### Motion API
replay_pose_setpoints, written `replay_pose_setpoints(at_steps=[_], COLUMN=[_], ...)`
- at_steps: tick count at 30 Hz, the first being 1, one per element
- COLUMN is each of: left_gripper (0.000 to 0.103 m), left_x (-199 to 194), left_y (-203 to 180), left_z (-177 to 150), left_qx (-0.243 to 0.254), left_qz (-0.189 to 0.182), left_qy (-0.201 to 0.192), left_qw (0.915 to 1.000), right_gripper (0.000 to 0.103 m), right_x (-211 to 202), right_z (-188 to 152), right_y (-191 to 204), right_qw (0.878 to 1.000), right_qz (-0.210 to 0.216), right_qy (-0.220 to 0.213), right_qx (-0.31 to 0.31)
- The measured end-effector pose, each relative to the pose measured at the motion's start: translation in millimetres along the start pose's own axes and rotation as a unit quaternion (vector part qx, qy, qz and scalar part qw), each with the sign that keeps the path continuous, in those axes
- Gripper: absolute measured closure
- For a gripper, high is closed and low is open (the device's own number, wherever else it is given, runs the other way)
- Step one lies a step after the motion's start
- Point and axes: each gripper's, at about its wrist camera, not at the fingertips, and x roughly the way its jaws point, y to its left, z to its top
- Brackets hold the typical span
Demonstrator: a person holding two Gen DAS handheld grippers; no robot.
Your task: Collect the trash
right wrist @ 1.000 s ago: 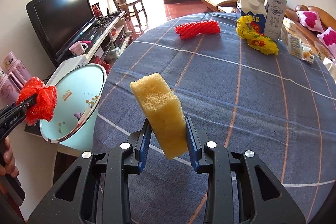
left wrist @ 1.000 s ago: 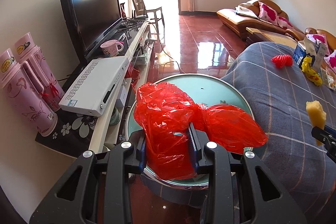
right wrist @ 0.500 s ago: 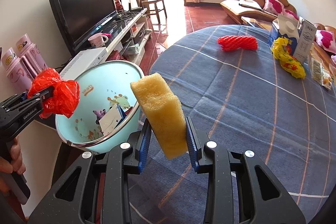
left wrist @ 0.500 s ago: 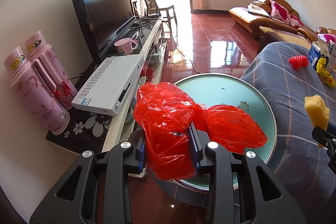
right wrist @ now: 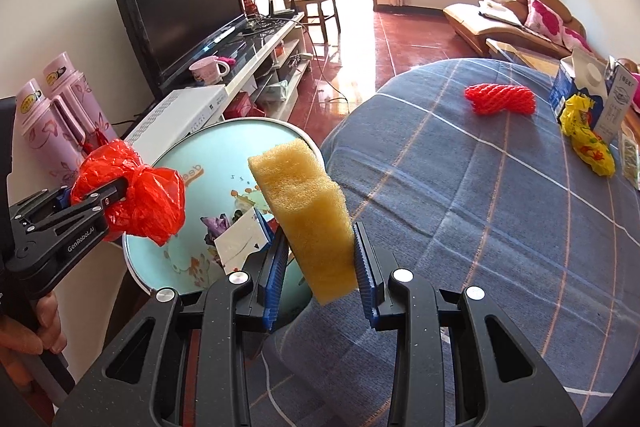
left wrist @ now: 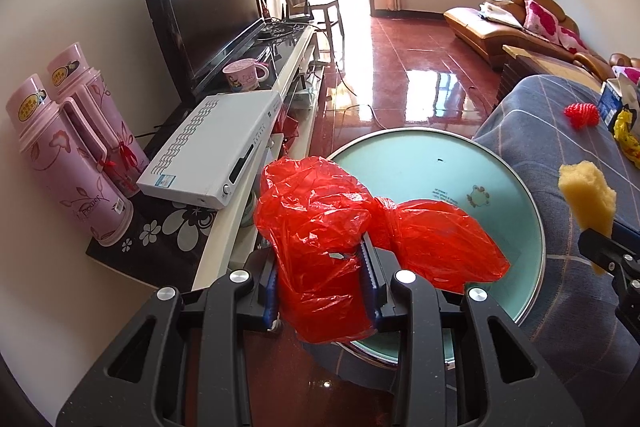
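Left wrist view: the left hand-held gripper (left wrist: 322, 281) is clamped on a crumpled red bag (left wrist: 320, 231) at lower centre, over the near rim of a pale blue basin (left wrist: 520, 187). Right wrist view: the right hand-held gripper (right wrist: 316, 267) pinches a yellow sponge (right wrist: 308, 207) at centre frame, above the basin's right edge, just beside the desk (right wrist: 480, 227) with its blue checked cloth. "GenRobot.AI" reads along the left hand-held gripper's arm at lower left. Inside the basin lie a white card and scraps; orange letters "dee" show on its wall. A pink flask (left wrist: 68, 179) at far left reads "Flower". A milk carton (right wrist: 576, 83) stands upper right; its print is too small to read.
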Motion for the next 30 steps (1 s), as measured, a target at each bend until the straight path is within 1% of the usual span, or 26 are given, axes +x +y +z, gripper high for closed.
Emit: replay_pose_setpoints(at_steps=[3, 9, 17, 25, 30], left_gripper=[0.07, 0.07, 0.07, 0.07, 0.07], left_x=[4, 12, 20, 23, 25], left_y=[0, 4, 3, 5, 8], left_z=[-1, -1, 1, 1, 1], left_qx=[-0.003, -0.007, -0.005, -0.007, -0.01], left_qz=[-0.008, -0.003, -0.002, -0.003, -0.002], left_qy=[0.007, 0.015, 0.023, 0.025, 0.028], left_qw=[0.9999, 0.9999, 0.9997, 0.9997, 0.9996], right_gripper=[0.07, 0.07, 0.07, 0.07, 0.07], right_x=[6, 16, 35, 54, 56], right_z=[2, 6, 12, 16, 17], right_y=[5, 11, 14, 20, 17], right_qw=[1.0, 1.0, 1.0, 0.999, 0.999], right_qz=[0.005, 0.013, 0.013, 0.009, 0.012], right_qy=[0.004, 0.01, 0.023, 0.037, 0.038], right_qx=[-0.003, -0.008, -0.01, -0.025, -0.021])
